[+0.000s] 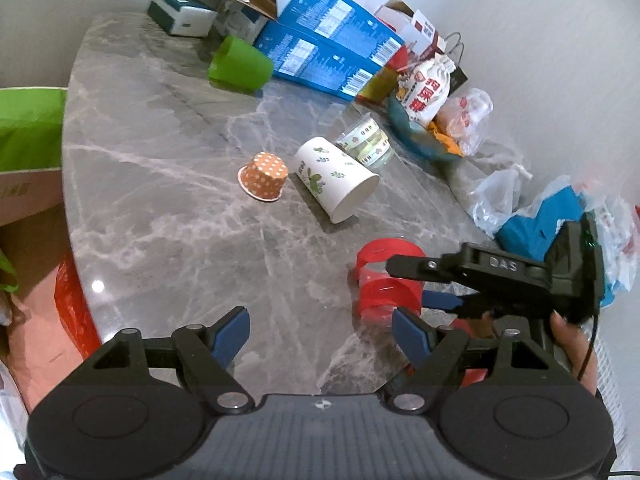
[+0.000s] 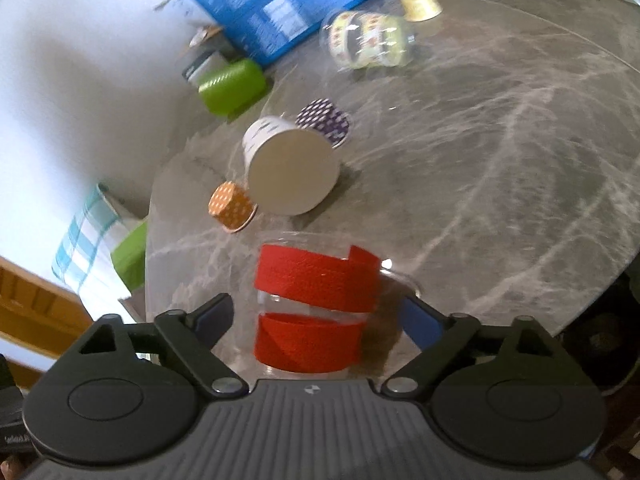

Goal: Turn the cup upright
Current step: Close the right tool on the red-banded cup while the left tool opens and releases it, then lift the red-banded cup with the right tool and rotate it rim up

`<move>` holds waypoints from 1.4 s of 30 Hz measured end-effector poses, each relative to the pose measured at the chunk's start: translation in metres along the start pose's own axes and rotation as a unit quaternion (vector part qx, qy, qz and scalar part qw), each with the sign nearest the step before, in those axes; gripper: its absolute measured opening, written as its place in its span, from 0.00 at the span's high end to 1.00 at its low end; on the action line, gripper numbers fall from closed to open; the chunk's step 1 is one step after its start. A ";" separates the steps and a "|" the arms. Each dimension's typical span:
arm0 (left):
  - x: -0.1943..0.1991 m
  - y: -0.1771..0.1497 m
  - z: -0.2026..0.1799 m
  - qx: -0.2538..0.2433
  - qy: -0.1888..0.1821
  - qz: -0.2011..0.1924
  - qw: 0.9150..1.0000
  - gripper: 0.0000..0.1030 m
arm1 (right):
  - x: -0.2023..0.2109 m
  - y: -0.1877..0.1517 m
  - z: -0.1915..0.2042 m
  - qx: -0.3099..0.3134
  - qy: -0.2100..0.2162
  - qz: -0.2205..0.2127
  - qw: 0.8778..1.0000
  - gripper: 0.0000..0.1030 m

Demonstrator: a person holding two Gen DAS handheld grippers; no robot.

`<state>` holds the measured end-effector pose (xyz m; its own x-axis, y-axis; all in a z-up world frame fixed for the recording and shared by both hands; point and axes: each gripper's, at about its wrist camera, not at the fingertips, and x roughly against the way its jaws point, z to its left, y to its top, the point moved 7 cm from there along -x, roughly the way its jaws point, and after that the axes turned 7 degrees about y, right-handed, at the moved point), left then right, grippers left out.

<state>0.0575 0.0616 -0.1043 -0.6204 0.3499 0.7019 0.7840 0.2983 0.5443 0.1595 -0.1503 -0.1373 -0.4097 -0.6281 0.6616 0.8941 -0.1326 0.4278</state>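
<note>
The clear cup with red bands [image 2: 316, 312] lies on its side on the gray marble counter [image 2: 500, 168], between the right gripper [image 2: 316, 316]'s wide-open jaws, which do not touch it. The left gripper [image 1: 320, 332] hovers nearby, jaws wide open and holding nothing. A white leaf-print cup [image 1: 336, 178] lies farther back.

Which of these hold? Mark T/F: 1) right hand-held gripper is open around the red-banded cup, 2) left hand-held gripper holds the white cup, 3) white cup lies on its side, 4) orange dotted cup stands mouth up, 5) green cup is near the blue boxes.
1) True: the right hand-held gripper is open, the red-banded cup between its fingers.
2) False: the left hand-held gripper is open and empty.
3) True: the white cup lies on its side.
4) False: the orange cup sits mouth down, tilted.
5) True: the green cup lies beside the blue boxes.
</note>
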 end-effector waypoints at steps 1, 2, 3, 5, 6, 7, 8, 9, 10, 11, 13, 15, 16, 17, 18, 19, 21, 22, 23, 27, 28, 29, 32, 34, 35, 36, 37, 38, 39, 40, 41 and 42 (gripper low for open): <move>0.003 -0.001 0.003 0.004 -0.003 -0.003 1.000 0.21 | -0.002 0.001 0.003 0.008 -0.006 0.003 1.000 0.15; 0.005 -0.002 0.005 0.007 -0.004 -0.004 1.000 0.21 | -0.006 0.002 0.006 0.018 -0.014 0.009 1.000 0.15; 0.007 -0.003 0.007 0.008 -0.005 -0.006 1.000 0.21 | -0.008 0.002 0.007 0.024 -0.021 0.015 0.999 0.17; 0.010 -0.006 0.010 0.010 -0.007 -0.009 1.000 0.21 | -0.012 0.002 0.012 0.037 -0.037 0.025 0.998 0.24; 0.011 -0.007 0.011 0.011 -0.007 -0.010 1.000 0.21 | -0.013 0.002 0.014 0.045 -0.044 0.029 0.998 0.25; 0.011 -0.008 0.013 0.013 -0.009 -0.012 1.000 0.21 | -0.014 0.003 0.015 0.051 -0.049 0.032 0.997 0.25; 0.012 -0.009 0.013 0.015 -0.011 -0.012 1.000 0.21 | -0.016 0.003 0.016 0.057 -0.054 0.038 0.996 0.26; 0.011 -0.010 0.014 0.016 -0.013 -0.012 1.000 0.21 | -0.017 0.003 0.018 0.062 -0.060 0.044 0.995 0.27; 0.010 -0.011 0.013 0.014 -0.015 -0.012 1.000 0.21 | -0.019 0.004 0.019 0.069 -0.067 0.048 0.994 0.30; 0.009 -0.012 0.012 0.012 -0.016 -0.013 1.000 0.21 | -0.021 0.005 0.019 0.074 -0.074 0.052 0.993 0.31; 0.007 -0.013 0.011 0.008 -0.013 -0.013 1.000 0.21 | -0.022 0.005 0.022 0.085 -0.083 0.057 0.991 0.34; 0.006 -0.015 0.010 0.006 -0.013 -0.013 1.000 0.21 | -0.022 0.005 0.026 0.100 -0.092 0.058 0.989 0.35; 0.007 -0.015 0.010 0.005 -0.014 -0.014 1.000 0.21 | -0.021 0.003 0.028 0.106 -0.093 0.058 0.988 0.35; 0.007 -0.015 0.011 0.006 -0.015 -0.015 1.000 0.21 | -0.021 0.002 0.031 0.112 -0.094 0.056 0.988 0.36; 0.008 -0.016 0.011 0.007 -0.015 -0.016 1.000 0.21 | -0.020 0.001 0.033 0.119 -0.096 0.054 0.987 0.36; 0.008 -0.016 0.012 0.009 -0.014 -0.018 1.000 0.21 | -0.019 0.001 0.035 0.126 -0.097 0.051 0.986 0.36; 0.010 -0.016 0.013 0.012 -0.013 -0.022 1.000 0.21 | -0.017 -0.003 0.039 0.140 -0.095 0.046 0.985 0.37; 0.010 -0.016 0.013 0.014 -0.012 -0.023 1.000 0.21 | -0.017 -0.004 0.041 0.146 -0.095 0.046 0.984 0.37; 0.011 -0.017 0.012 0.014 -0.012 -0.023 1.000 0.21 | -0.016 -0.005 0.042 0.151 -0.095 0.046 0.983 0.37; 0.010 -0.019 0.008 0.011 -0.011 -0.022 1.000 0.21 | -0.015 -0.008 0.044 0.161 -0.091 0.048 0.982 0.38; 0.010 -0.019 0.007 0.011 -0.012 -0.022 1.000 0.21 | -0.015 -0.008 0.044 0.161 -0.091 0.048 0.982 0.38; 0.010 -0.020 0.006 0.010 -0.012 -0.021 1.000 0.21 | -0.014 -0.008 0.044 0.162 -0.090 0.048 0.982 0.38; 0.008 -0.021 0.003 0.010 -0.011 -0.021 1.000 0.21 | -0.012 -0.007 0.043 0.158 -0.085 0.047 0.983 0.38; 0.008 -0.021 0.002 0.009 -0.011 -0.023 1.000 0.21 | -0.006 -0.003 0.044 0.157 -0.081 0.037 0.983 0.38; 0.008 -0.022 0.001 0.008 -0.011 -0.024 1.000 0.21 | 0.000 0.000 0.045 0.159 -0.077 0.023 0.984 0.38; 0.007 -0.022 0.001 0.009 -0.011 -0.024 1.000 0.21 | 0.005 0.003 0.046 0.161 -0.072 0.012 0.984 0.38; 0.007 -0.022 0.000 0.008 -0.012 -0.024 1.000 0.21 | 0.009 0.005 0.046 0.161 -0.068 0.003 0.985 0.38; 0.007 -0.022 0.000 0.008 -0.012 -0.025 1.000 0.21 | 0.012 0.007 0.046 0.164 -0.066 -0.005 0.984 0.38; 0.007 -0.022 0.000 0.009 -0.012 -0.026 1.000 0.21 | 0.015 0.008 0.046 0.169 -0.068 -0.014 0.983 0.38; 0.008 -0.022 -0.001 0.008 -0.014 -0.029 0.999 0.21 | 0.018 0.009 0.047 0.178 -0.066 -0.024 0.982 0.38; 0.008 -0.022 -0.002 0.008 -0.015 -0.032 0.999 0.21 | 0.022 0.010 0.048 0.187 -0.065 -0.038 0.980 0.38; 0.009 -0.022 -0.003 0.008 -0.016 -0.036 0.999 0.21 | 0.026 0.012 0.049 0.194 -0.064 -0.053 0.977 0.38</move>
<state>0.0351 0.0555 -0.1085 -0.6760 0.3551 0.6457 0.7368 0.3381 0.5855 0.1504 -0.1305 -0.0852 -0.5370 -0.5227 0.6621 0.7197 0.1255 0.6828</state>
